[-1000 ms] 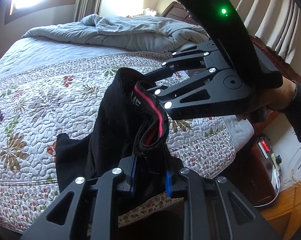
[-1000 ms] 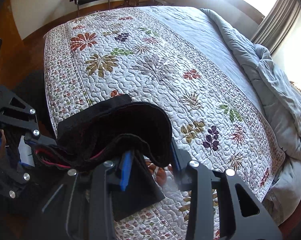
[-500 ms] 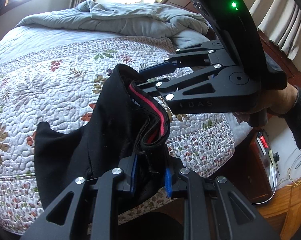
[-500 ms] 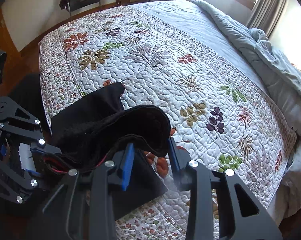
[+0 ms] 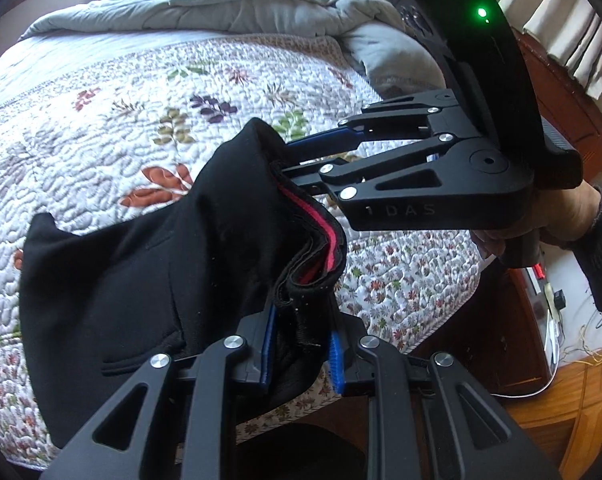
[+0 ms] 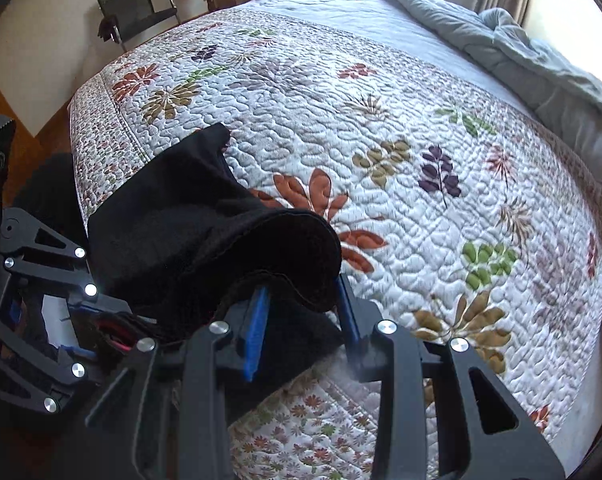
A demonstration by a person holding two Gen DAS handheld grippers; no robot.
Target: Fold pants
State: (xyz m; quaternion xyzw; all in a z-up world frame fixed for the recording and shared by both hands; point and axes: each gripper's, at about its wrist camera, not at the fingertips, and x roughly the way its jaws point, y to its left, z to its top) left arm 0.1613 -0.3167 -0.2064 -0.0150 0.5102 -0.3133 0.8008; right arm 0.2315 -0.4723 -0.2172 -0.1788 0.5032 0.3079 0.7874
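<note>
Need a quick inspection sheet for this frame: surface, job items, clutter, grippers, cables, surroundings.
Surface: floral quilted bedspread on the bed.
Job's things: black pants, red-lined waistband bunched, held up, lower part draped on the quilt.
Clutter: rumpled grey duvet at the far end.
Grippers: left gripper and right gripper both clamp the waistband.
Cables: thin wires on the floor by the nightstand.
Surroundings: chair, curtains.
</note>
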